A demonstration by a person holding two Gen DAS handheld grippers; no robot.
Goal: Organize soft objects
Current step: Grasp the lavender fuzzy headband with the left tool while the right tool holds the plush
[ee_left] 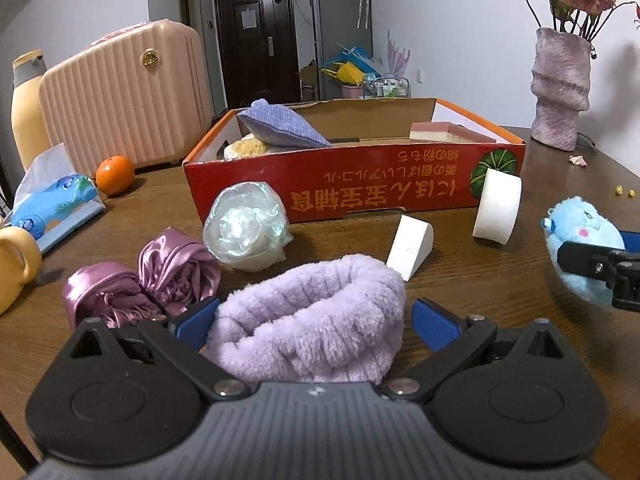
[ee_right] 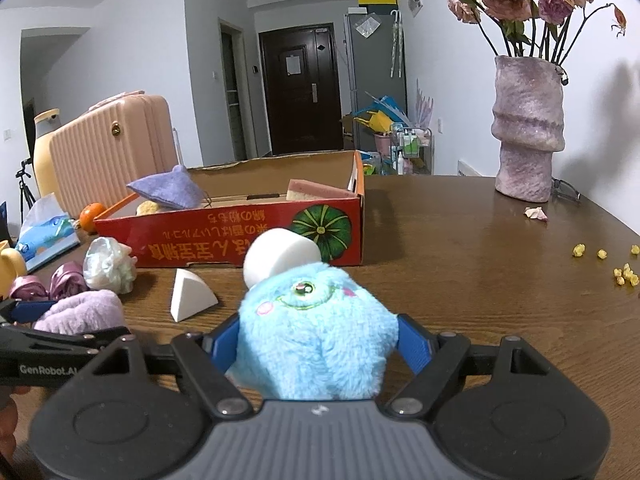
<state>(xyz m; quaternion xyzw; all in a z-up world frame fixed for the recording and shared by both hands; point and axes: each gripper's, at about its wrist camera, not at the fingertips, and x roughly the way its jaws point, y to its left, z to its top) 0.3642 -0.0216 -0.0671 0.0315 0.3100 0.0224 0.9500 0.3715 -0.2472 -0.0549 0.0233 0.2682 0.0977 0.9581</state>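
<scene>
A lilac fluffy band [ee_left: 308,320] lies on the brown table between the blue pads of my left gripper [ee_left: 316,320]. The jaws stand wide; the left pad touches the band and a small gap shows at the right pad. My right gripper [ee_right: 320,344] is shut on a blue plush toy [ee_right: 316,328], pads pressed into its sides. Ahead stands a red cardboard box [ee_left: 360,196] holding a purple pouch [ee_left: 280,126], a yellow sponge [ee_left: 248,148] and a pink sponge [ee_left: 444,132].
On the table before the box: a white foam wedge [ee_left: 410,246], a white foam cylinder [ee_left: 498,208], a shiny wrapped bundle [ee_left: 246,228], purple satin pieces [ee_left: 140,284]. Left: tissue pack [ee_left: 52,208], orange [ee_left: 115,174], pink case [ee_left: 124,92], yellow mug [ee_left: 16,264]. Right: vase [ee_left: 560,88].
</scene>
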